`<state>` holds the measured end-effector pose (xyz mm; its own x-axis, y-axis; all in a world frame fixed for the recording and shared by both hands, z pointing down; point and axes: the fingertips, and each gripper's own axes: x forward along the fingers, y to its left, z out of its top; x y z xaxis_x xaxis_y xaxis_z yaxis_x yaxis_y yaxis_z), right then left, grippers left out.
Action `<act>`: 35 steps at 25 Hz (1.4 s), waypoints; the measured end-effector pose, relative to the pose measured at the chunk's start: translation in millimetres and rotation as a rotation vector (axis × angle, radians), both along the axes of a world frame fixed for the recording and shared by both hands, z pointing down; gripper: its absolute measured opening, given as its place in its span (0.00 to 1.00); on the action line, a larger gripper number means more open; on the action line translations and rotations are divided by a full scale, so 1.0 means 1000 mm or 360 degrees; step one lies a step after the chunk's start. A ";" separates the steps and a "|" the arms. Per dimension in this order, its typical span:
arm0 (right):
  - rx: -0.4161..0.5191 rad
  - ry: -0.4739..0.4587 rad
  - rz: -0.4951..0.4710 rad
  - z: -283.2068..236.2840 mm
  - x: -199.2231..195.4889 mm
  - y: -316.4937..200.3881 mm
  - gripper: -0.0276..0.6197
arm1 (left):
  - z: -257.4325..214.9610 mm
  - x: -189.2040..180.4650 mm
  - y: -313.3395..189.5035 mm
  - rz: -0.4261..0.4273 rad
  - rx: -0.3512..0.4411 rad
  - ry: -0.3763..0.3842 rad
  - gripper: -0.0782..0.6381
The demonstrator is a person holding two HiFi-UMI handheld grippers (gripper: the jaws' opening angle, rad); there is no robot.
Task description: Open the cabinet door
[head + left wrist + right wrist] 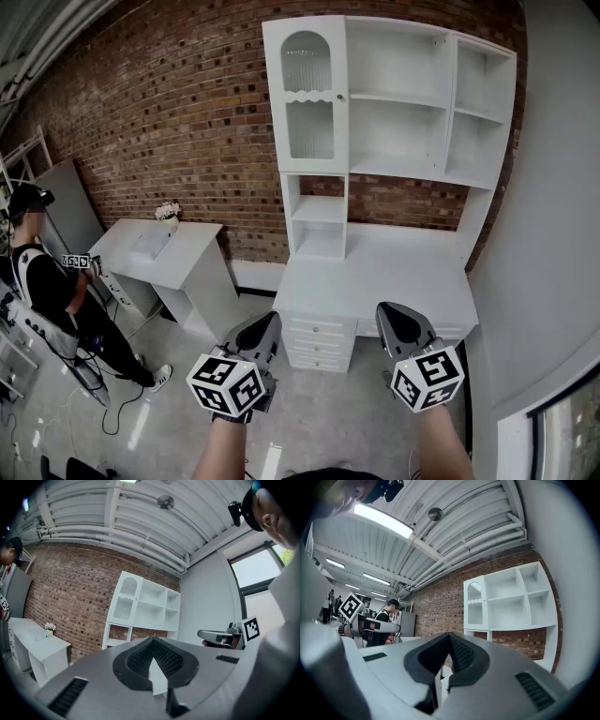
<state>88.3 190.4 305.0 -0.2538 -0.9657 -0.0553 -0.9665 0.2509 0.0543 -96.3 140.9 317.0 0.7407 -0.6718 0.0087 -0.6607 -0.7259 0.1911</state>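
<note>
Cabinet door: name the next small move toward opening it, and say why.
Probably bring the left tool forward and up toward the cabinet door, opening its jaws on the way. The door looks closed. The left tool and the right tool are low in front of the desk, well short of the door, each with its jaws together and holding nothing.

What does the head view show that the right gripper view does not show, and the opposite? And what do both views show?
Only the head view: the desk drawers, the floor and the marker cube of the right gripper.

Only the right gripper view: the ceiling lights, the ceiling pipes, and the right gripper's shut jaws from close up.

Both: the white cabinet with its closed glass door, the brick wall, the left gripper and a person in black.
</note>
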 end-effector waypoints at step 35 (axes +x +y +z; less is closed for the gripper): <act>0.0039 -0.0091 -0.0037 0.007 0.087 0.014 0.05 | 0.002 0.080 0.010 -0.0073 0.0042 -0.0046 0.11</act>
<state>175.7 203.9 312.1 -0.2720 -0.9577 -0.0939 -0.9621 0.2727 0.0055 -15.9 150.5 319.0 0.7088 -0.7053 0.0114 -0.6983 -0.6993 0.1530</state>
